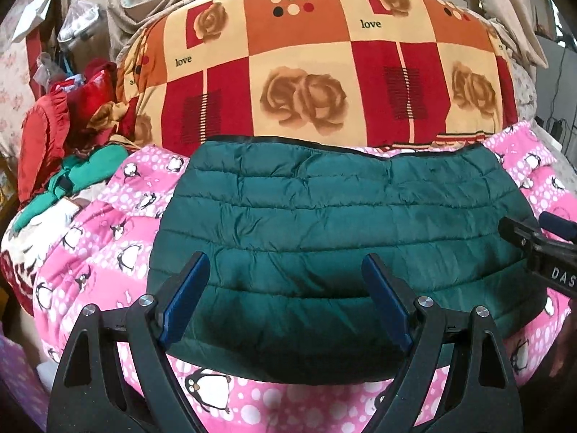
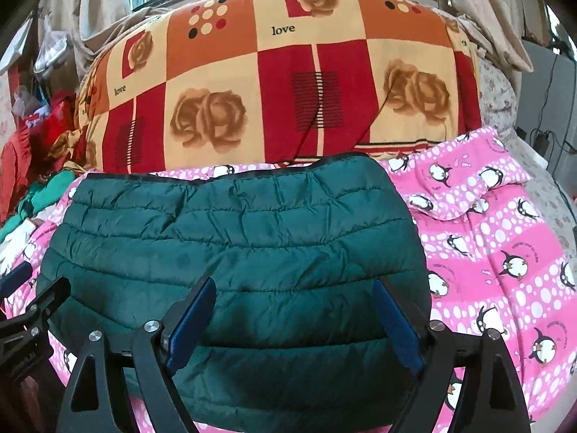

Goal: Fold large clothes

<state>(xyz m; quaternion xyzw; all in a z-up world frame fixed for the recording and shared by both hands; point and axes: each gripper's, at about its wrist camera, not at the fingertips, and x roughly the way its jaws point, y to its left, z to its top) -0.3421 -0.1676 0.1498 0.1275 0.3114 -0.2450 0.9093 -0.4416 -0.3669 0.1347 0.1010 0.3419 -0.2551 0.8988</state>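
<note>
A dark green quilted puffer jacket (image 1: pixel 324 223) lies folded into a compact block on the pink penguin blanket (image 1: pixel 108 238); it also shows in the right wrist view (image 2: pixel 234 238). My left gripper (image 1: pixel 286 274) is open and empty, hovering over the jacket's near left part. My right gripper (image 2: pixel 294 299) is open and empty over the jacket's near right part. The right gripper's body (image 1: pixel 541 249) shows at the right edge of the left wrist view; the left gripper's body (image 2: pixel 29 310) shows at the left edge of the right wrist view.
A large red, orange and cream rose-print quilt (image 1: pixel 317 68) is heaped behind the jacket. A pile of red and green clothes (image 1: pixel 72 137) lies at the left. The pink blanket (image 2: pixel 497 252) spreads to the right. Cables (image 2: pixel 541 137) hang at the far right.
</note>
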